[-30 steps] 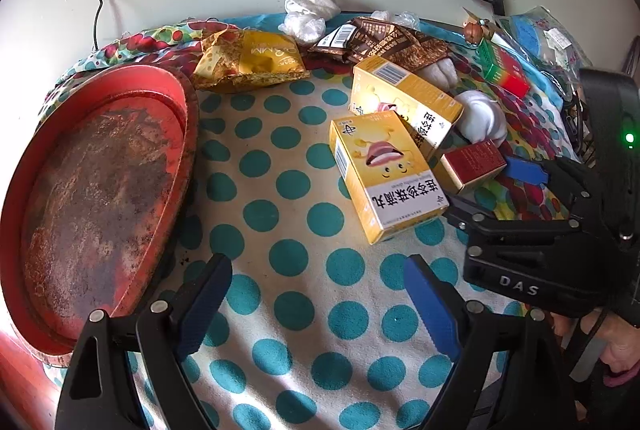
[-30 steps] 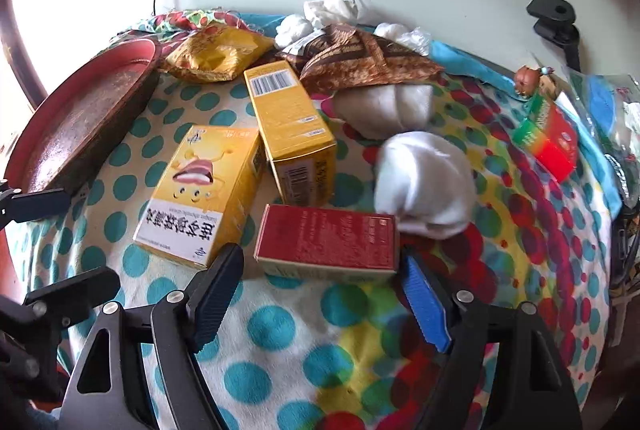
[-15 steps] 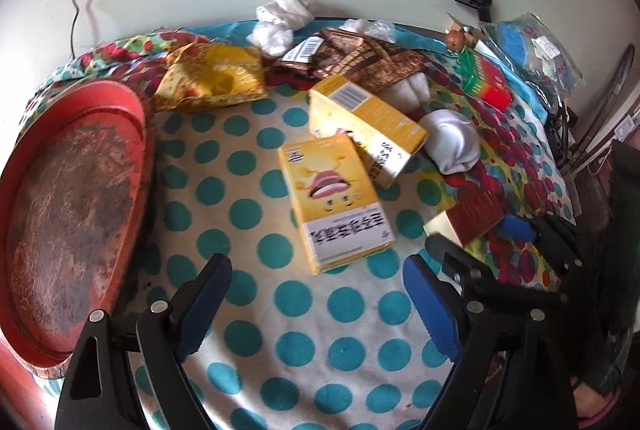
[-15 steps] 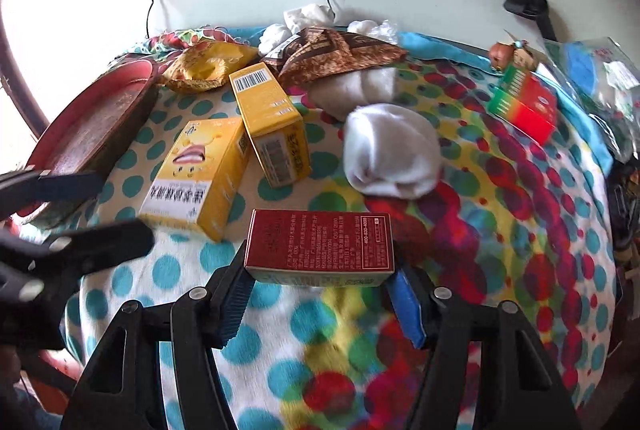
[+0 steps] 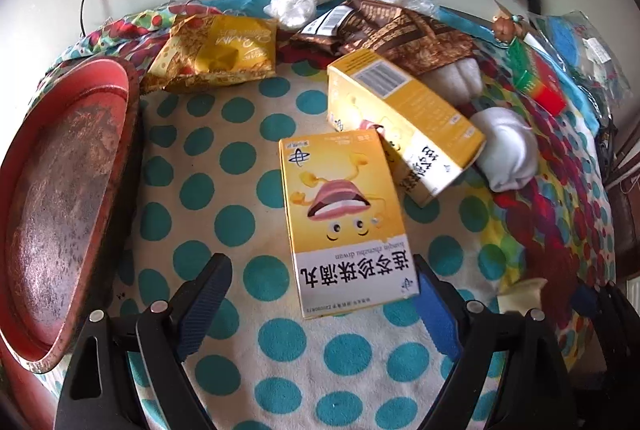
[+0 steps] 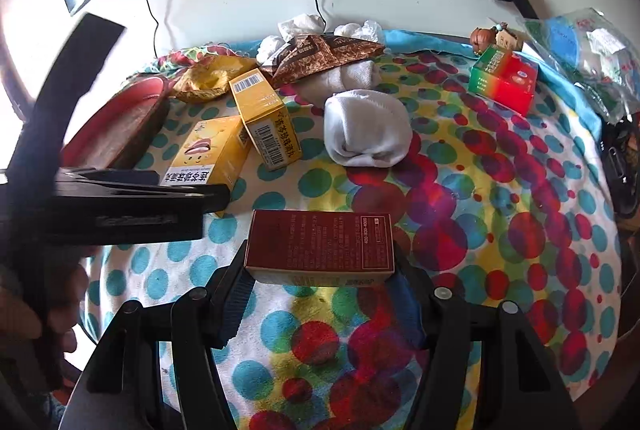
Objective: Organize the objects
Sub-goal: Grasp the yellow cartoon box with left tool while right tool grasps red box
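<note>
1. Cardboard carton, dark red (image 6: pixel 320 244), sits clamped across its short ends in the right gripper (image 6: pixel 318 304); both blue pads press on it and it appears lifted clear of the spotted cloth (image 6: pixel 460 190), near the cloth's front edge.
2. Handling, judged: light, stiff-walled, probably hollow around its contents. Firm squeeze could dent the end flaps; the present end-to-end hold suits it, since the printed faces look smooth and slick.
3. Left gripper (image 5: pixel 316 304) stands wide with nothing pressed. Its right pad is just beside the near corner of the flat yellow carton (image 5: pixel 344 218); its left pad is well apart from the carton.
4. Flat yellow carton lies face up mid-cloth, its far end tucked against a second yellow carton (image 5: pixel 404 114) that leans tilted. Best hold, judged: across the long side edges near the closest end.
5. Red tray (image 5: pixel 60 190) occupies the cloth's left edge, likely a destination.
6. Soft items, white rolled sock (image 6: pixel 366 128) and yellow crinkled packet (image 5: pixel 220 52), would squash and need a gentler pinch.
</note>
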{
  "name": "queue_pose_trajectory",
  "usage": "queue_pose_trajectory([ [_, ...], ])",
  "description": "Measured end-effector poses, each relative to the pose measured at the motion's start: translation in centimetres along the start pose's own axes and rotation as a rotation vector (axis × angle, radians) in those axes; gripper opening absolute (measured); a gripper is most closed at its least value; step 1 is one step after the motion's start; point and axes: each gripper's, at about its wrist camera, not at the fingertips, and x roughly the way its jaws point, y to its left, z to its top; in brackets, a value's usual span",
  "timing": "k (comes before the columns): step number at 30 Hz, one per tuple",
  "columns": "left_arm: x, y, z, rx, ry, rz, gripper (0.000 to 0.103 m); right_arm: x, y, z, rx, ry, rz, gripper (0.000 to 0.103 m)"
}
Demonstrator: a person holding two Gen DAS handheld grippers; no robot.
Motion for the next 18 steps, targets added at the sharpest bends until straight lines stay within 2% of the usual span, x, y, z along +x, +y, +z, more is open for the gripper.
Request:
queue_pose_trajectory([
  [3,0.3,0.0,-0.2,0.016,-0.009,0.012,0.09,0.0,0.1,-0.1,0.003,-0.005,0.009,0.06],
  [10,0.3,0.0,-0.5,0.054,-0.047,-0.016,0.089,0.0,0.2,-0.2,0.011,-0.002,0.014,0.06],
  [11,0.1,-0.1,-0.5,0.062,-0.055,-0.019,0.082,0.1,0.1,-0.2,0.015,0.002,0.013,0.06],
  [13,-0.4,-0.1,-0.5,0.072,-0.075,-0.026,0.052,0.0,0.2,-0.2,0.018,0.002,0.011,0.06],
  [15,-0.5,0.0,-0.3,0.071,-0.065,-0.012,0.052,-0.2,0.3,-0.3,0.017,0.004,0.006,0.06],
  [18,-0.8,0.4,-0.6,0.061,-0.071,-0.031,0.052,-0.6,0.5,-0.3,0.018,-0.004,0.002,0.06],
])
